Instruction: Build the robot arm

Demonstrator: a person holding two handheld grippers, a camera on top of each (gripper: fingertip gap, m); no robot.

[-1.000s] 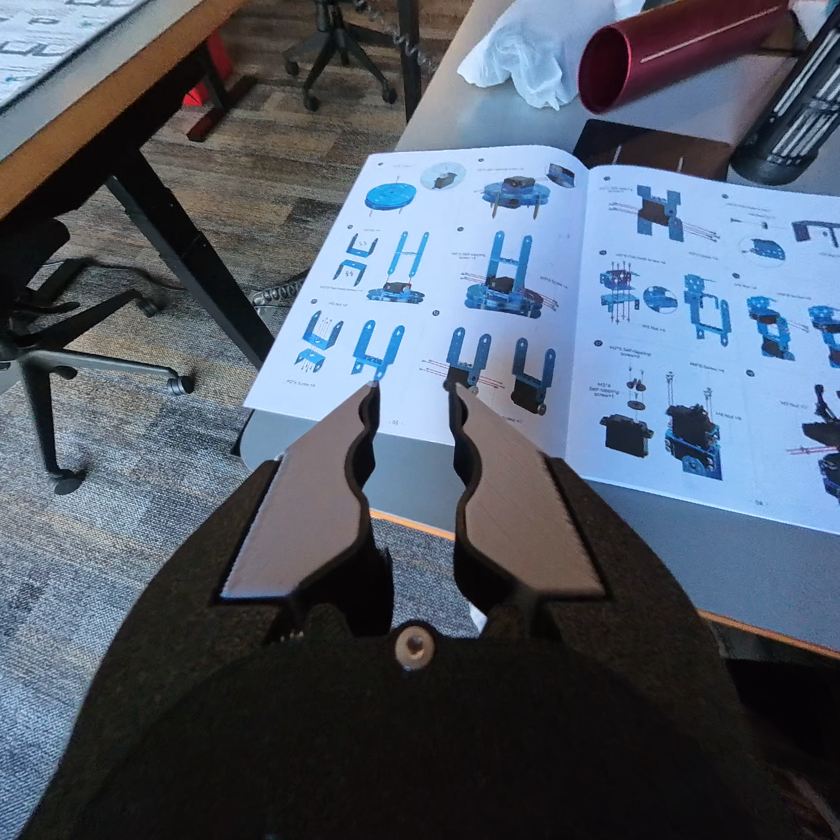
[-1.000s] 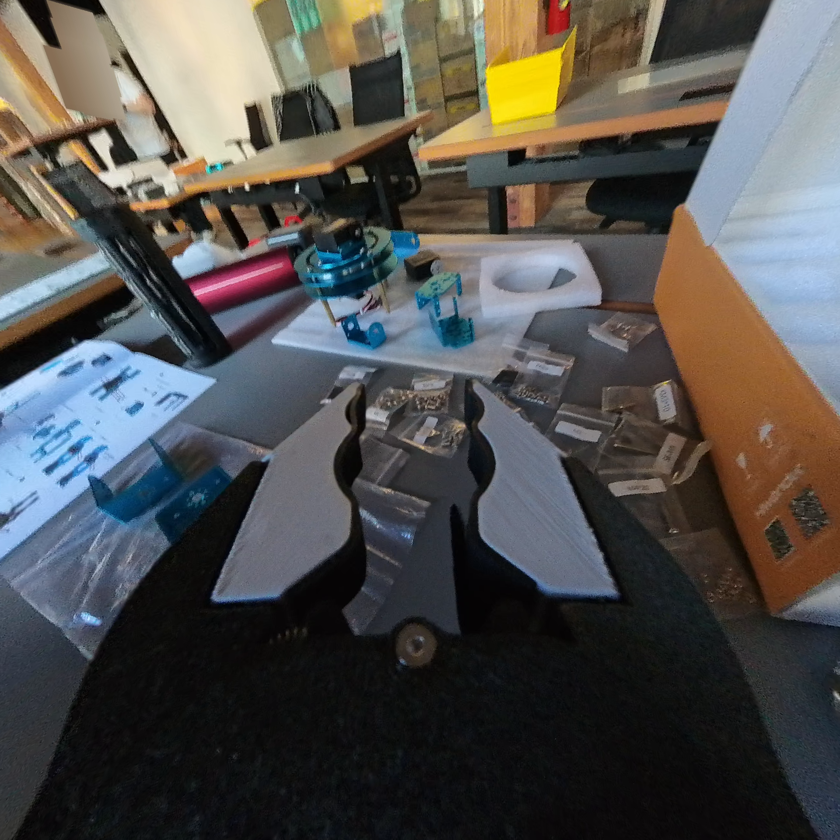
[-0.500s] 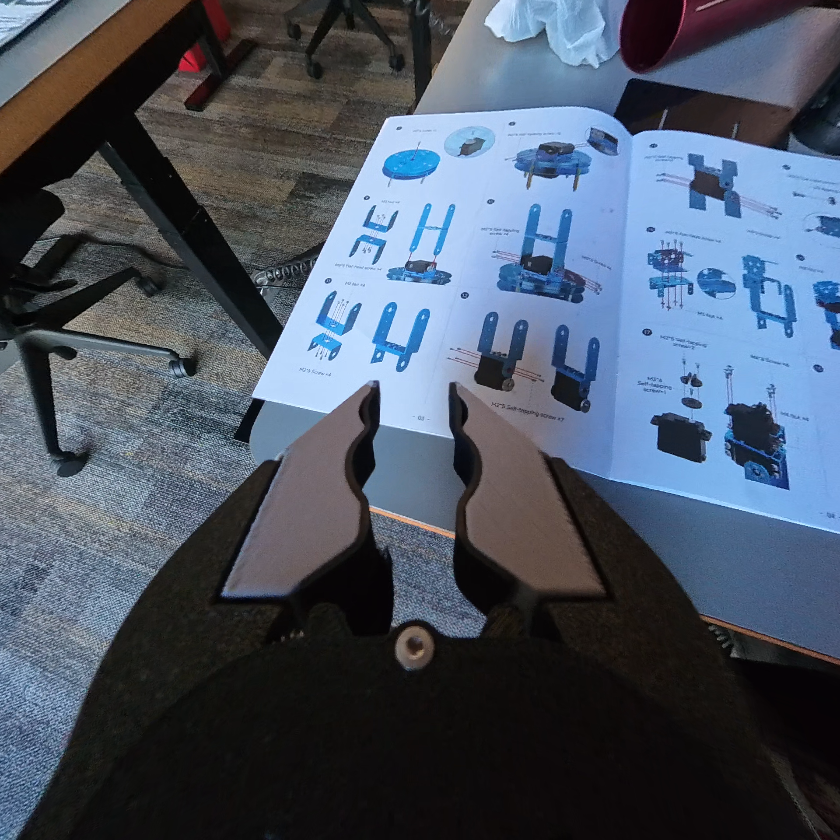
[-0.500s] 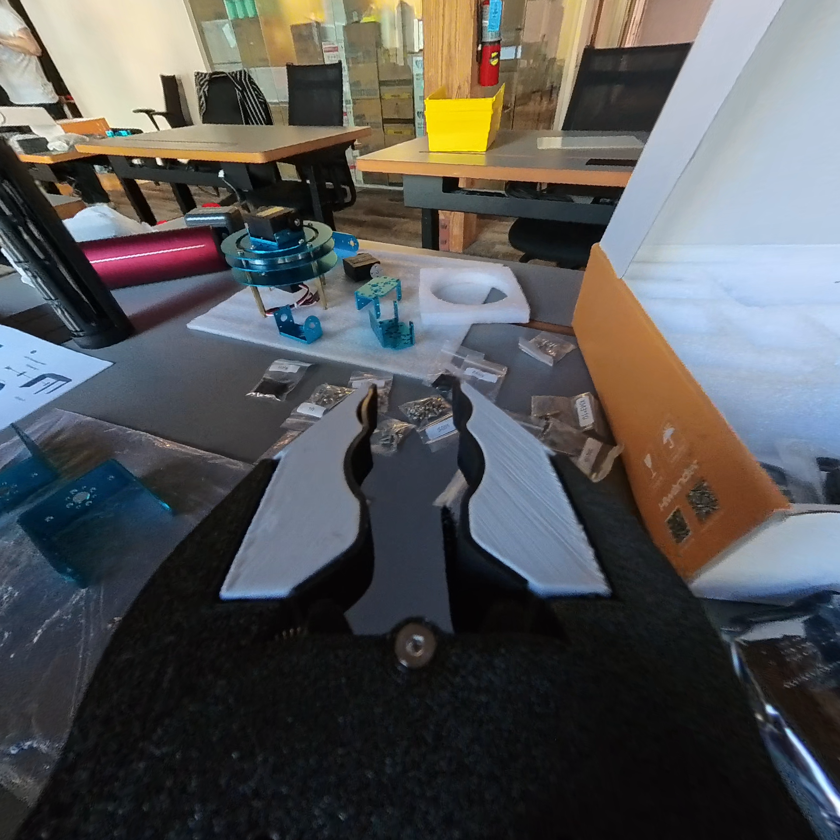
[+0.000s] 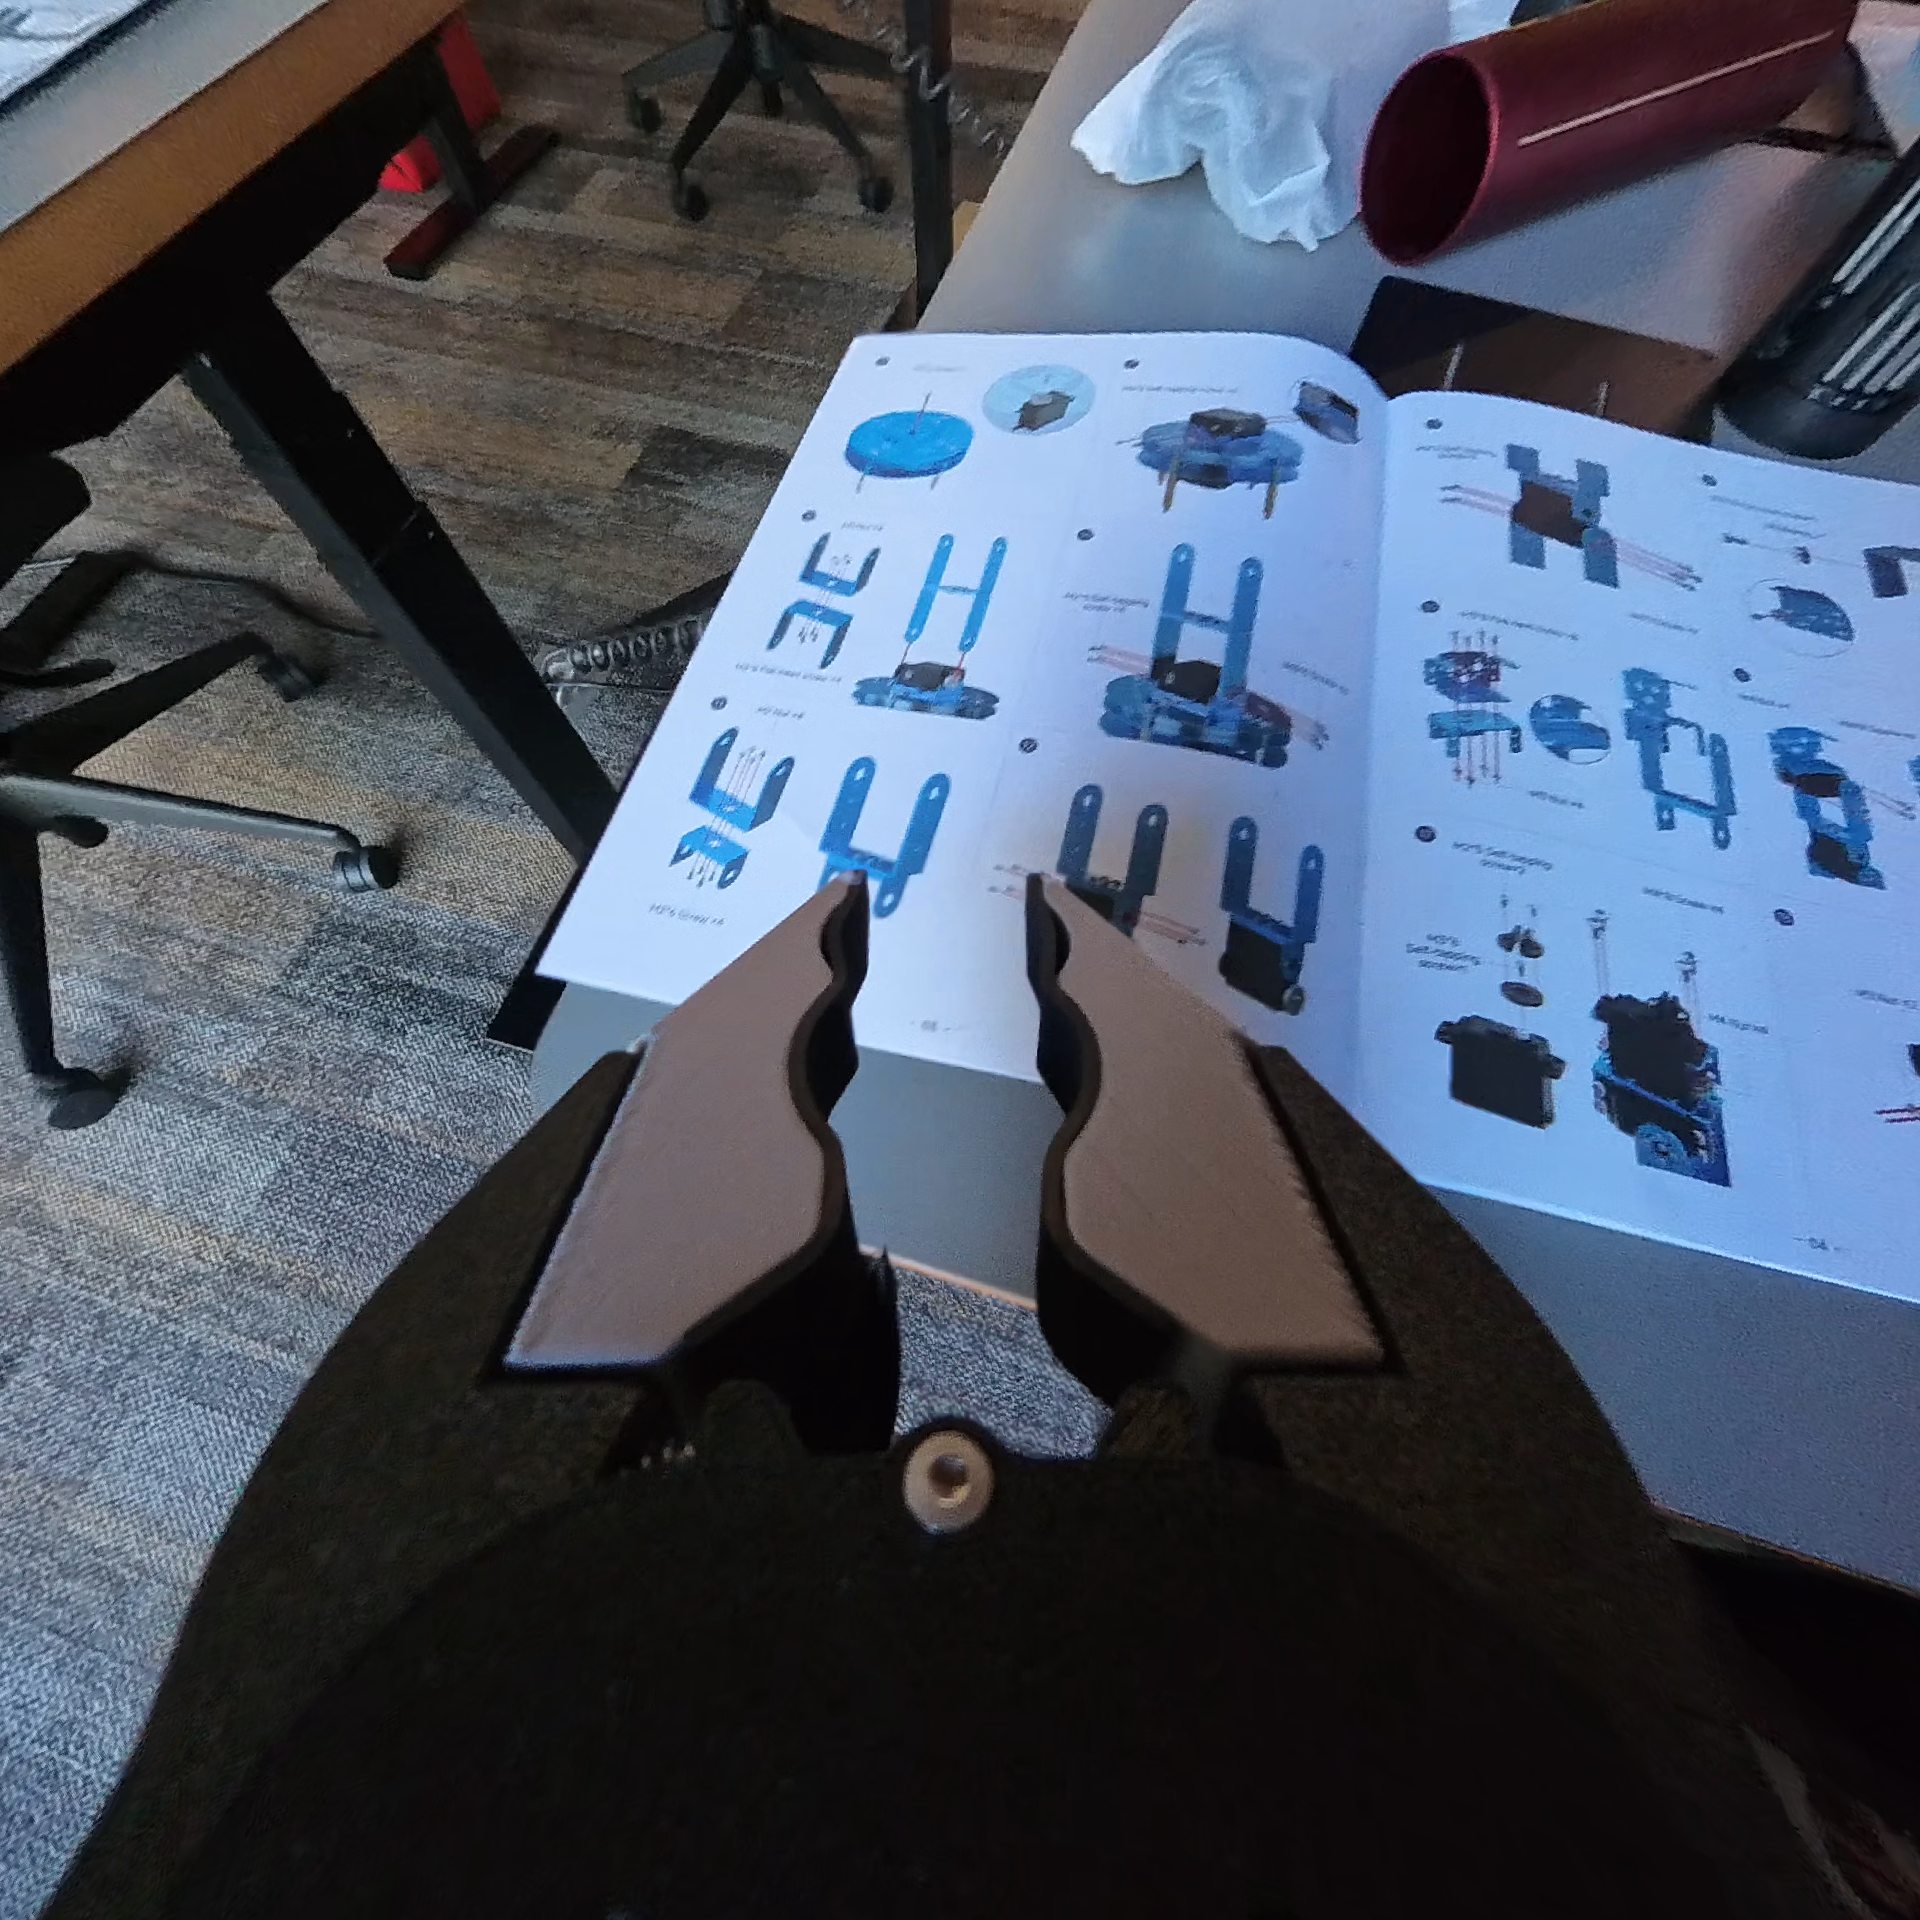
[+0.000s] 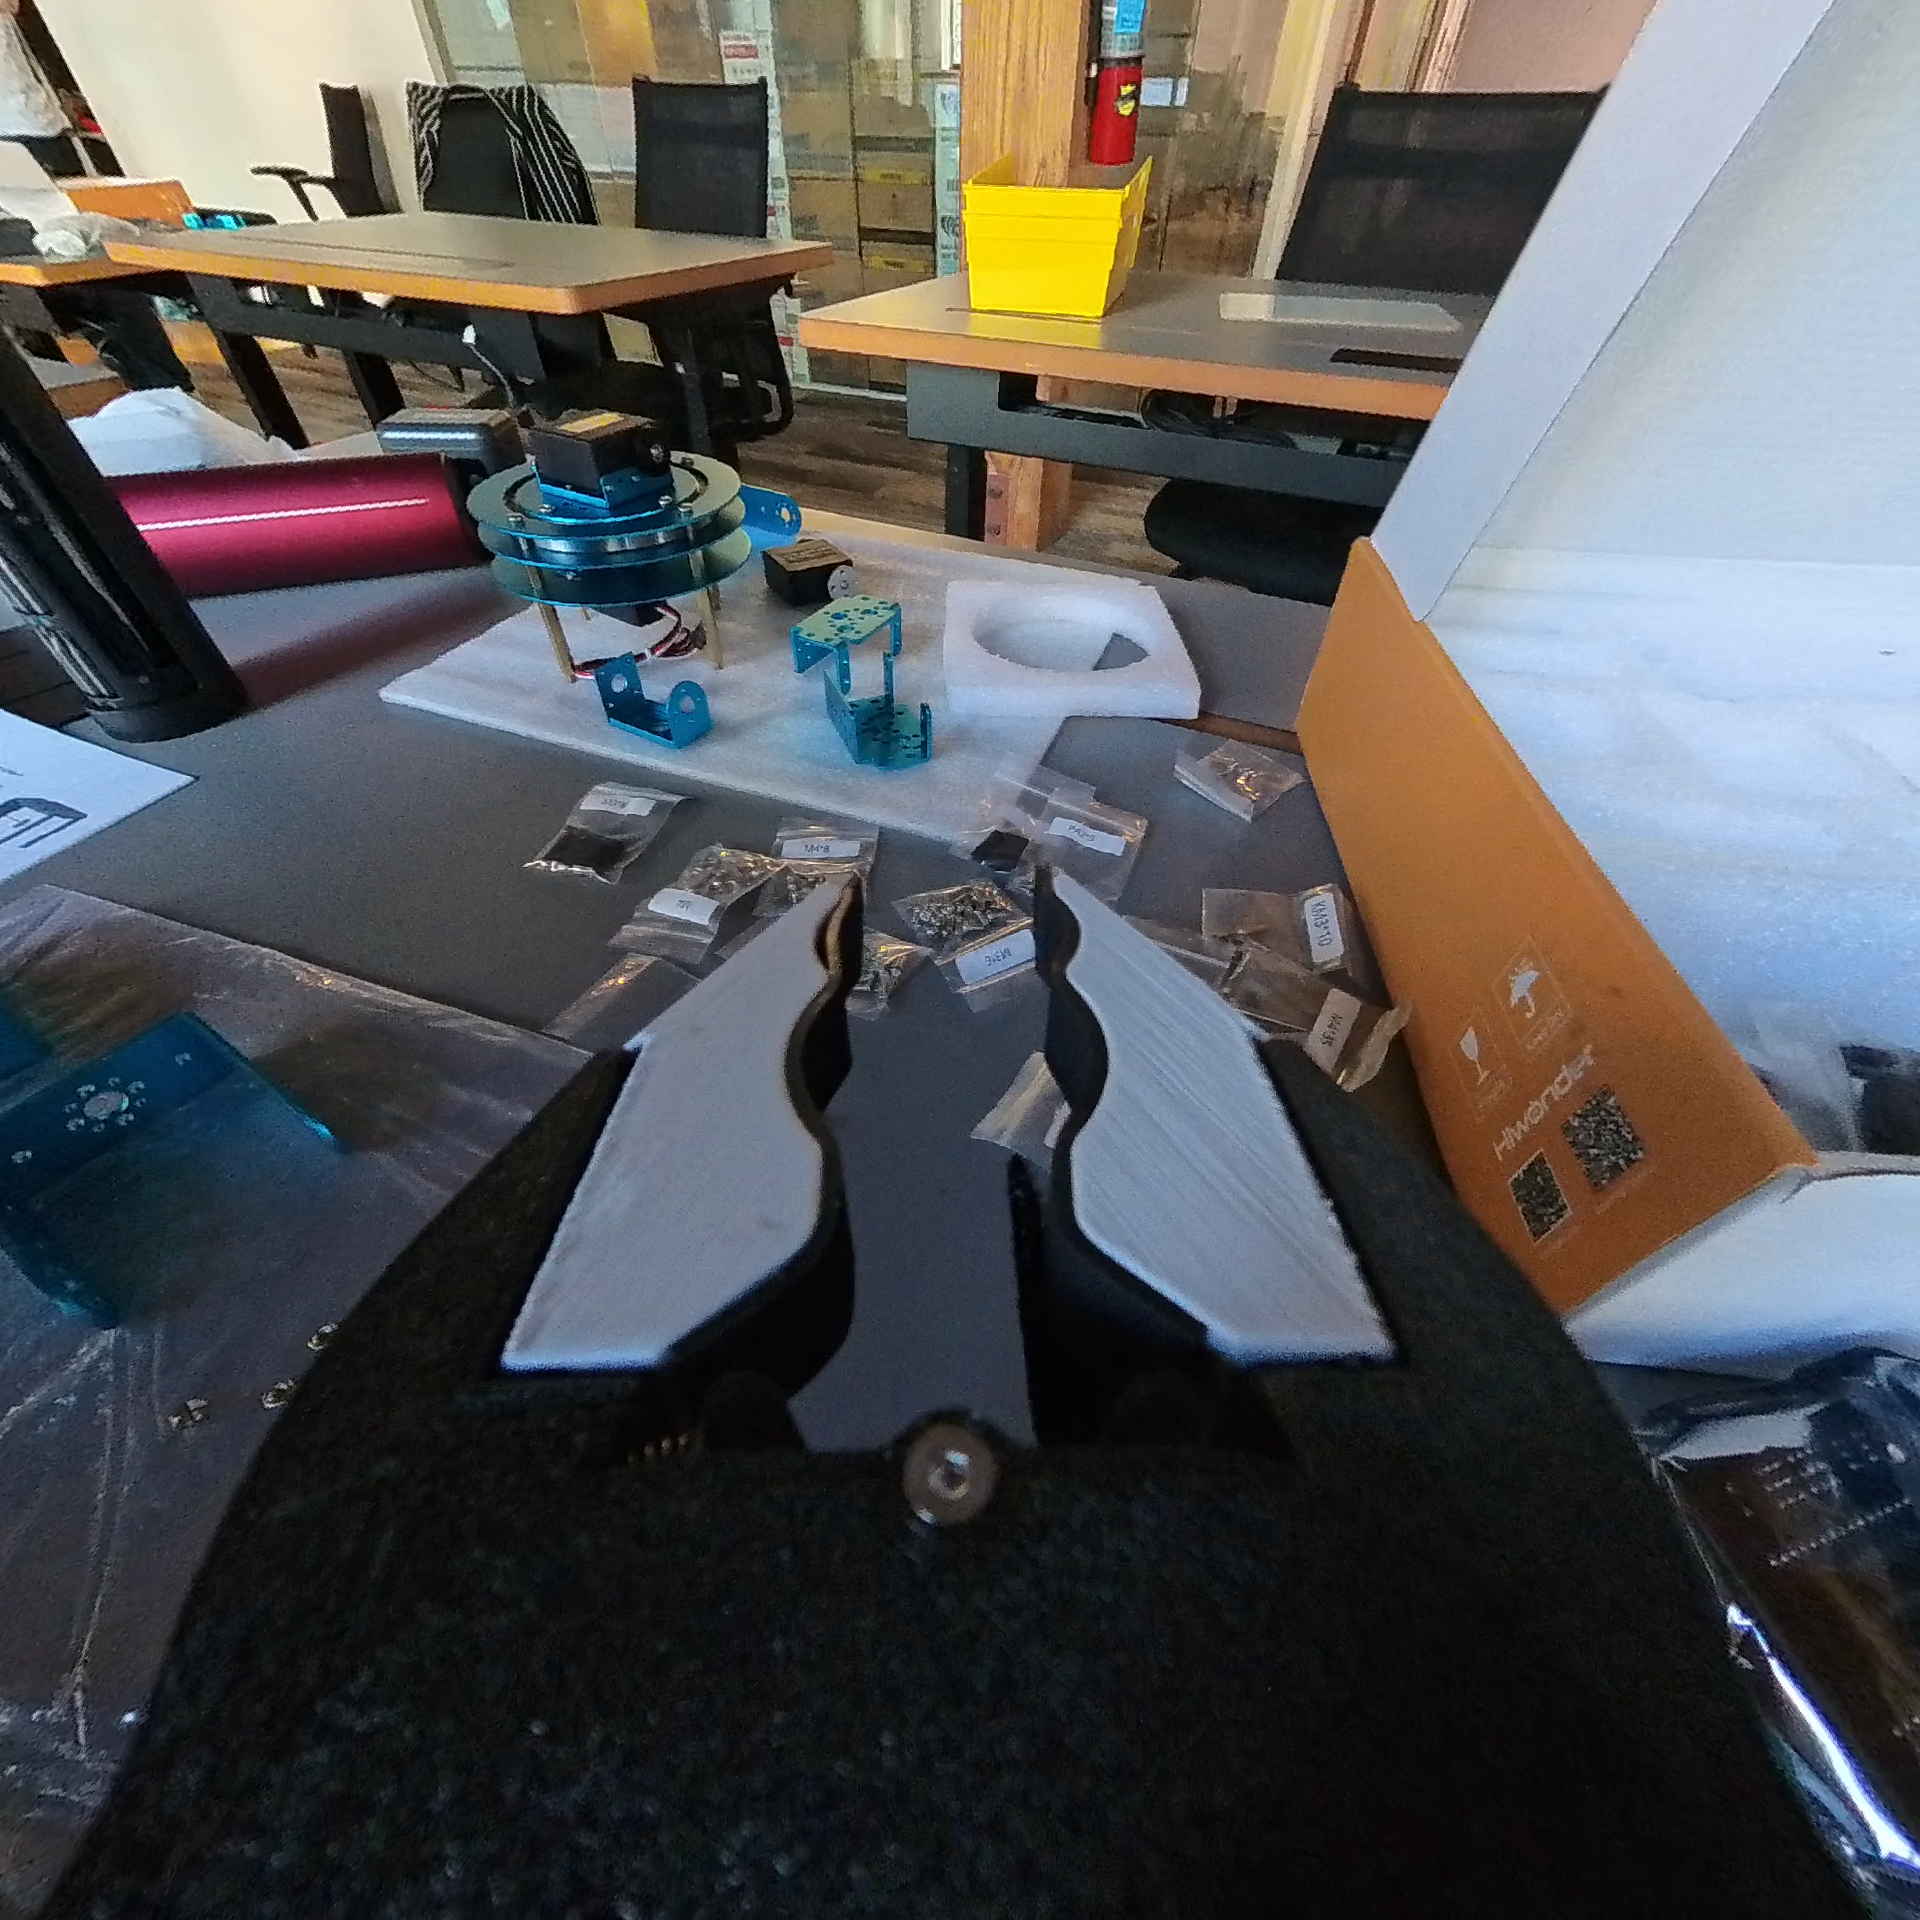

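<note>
My left gripper is open and empty, hovering over the near edge of an open instruction booklet with blue part drawings, which lies on the grey table. My right gripper is open and empty, low over several small clear bags of screws on the table. Beyond them a blue disc assembly with a black servo and blue metal brackets stand on a white foam sheet. A blue plate in clear plastic wrap lies at the left.
An open orange and white box stands at the right. A dark red tube, white cloth and black slatted cylinder sit at the table's far side. The table corner drops to carpet with office chairs. Some 70 centimeters of space lies between my two pairs of fingers.
The left gripper has moved forward a little over the booklet's near edge. The right view has swung right, from the wrapped blue plate toward the screw bags and orange box. Both stay open.
</note>
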